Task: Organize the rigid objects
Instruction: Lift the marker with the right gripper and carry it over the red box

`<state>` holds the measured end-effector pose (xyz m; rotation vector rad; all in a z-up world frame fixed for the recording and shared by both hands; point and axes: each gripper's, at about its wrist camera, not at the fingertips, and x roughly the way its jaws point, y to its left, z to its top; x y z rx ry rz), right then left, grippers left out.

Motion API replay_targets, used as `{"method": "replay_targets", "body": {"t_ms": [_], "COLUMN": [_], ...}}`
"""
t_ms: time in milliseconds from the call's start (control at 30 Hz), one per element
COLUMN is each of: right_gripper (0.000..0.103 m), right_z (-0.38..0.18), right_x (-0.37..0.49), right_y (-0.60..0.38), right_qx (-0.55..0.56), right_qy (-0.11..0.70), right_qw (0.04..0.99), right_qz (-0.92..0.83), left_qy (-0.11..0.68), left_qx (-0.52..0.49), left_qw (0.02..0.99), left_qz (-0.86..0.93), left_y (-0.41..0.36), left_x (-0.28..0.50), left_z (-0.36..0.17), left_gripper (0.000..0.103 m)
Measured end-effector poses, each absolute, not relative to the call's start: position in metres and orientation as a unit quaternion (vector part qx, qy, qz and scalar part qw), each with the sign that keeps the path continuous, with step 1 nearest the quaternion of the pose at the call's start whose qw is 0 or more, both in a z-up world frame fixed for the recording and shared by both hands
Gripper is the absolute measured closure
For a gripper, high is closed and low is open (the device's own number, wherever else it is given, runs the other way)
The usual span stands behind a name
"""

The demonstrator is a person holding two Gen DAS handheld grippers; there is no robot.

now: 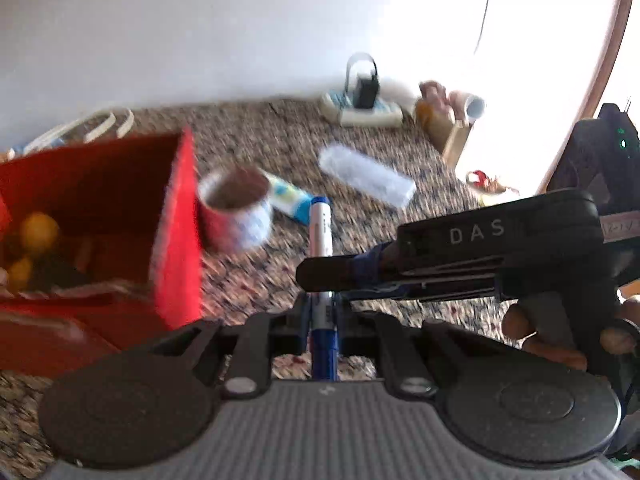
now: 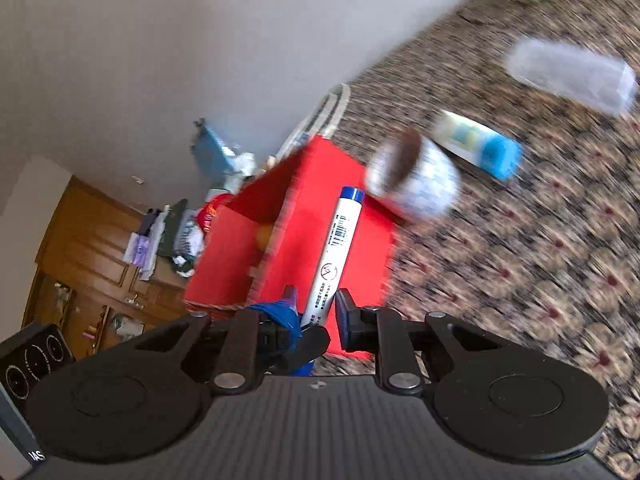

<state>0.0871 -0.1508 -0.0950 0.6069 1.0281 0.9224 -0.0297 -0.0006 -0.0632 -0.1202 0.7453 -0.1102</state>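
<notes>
A glossy plastic marker [image 2: 335,246], a matt red cardboard box [image 1: 176,232], and rough patterned carpet [image 2: 520,280].

Both wrist cameras look steeply down, close over the carpet [image 1: 248,136], sharing the red box [image 1: 176,224] and marker [image 2: 338,248].

a: what sort of place is this?
b: a lived-in room in a home. patterned carpet [image 2: 540,280] runs up to a plain white wall [image 1: 180,40].
a: anything else?
b: well beyond the red box [image 2: 320,240], wooden cabinets [image 2: 80,248] with clothes [image 2: 176,236] heaped against them.
</notes>
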Motion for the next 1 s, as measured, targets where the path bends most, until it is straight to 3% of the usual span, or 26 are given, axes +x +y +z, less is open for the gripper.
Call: {"method": "replay_targets", "body": {"t_ms": [400,1000], "right_gripper": [0.102,0.102], "right_z": [-0.046,-0.087], "right_x": [0.099,0.129], "right_y": [-0.028,0.073], "right_qx": [0.186,0.064], "right_qy": [0.424,0.516], "right_qw": [0.767,0.765], "right_qz": [0.445,0.380], "left_qy": [0.305,0.416], "left_qx": [-0.054,-0.050], "left_qw": [0.950,0.906], "left_qz": [-0.041,-0.058], "left_y": [0.108,0.198], "left_x": [-0.033,0.022], "left_z": [-0.011,-0.067], "left_gripper": [0.094,0.094]}}
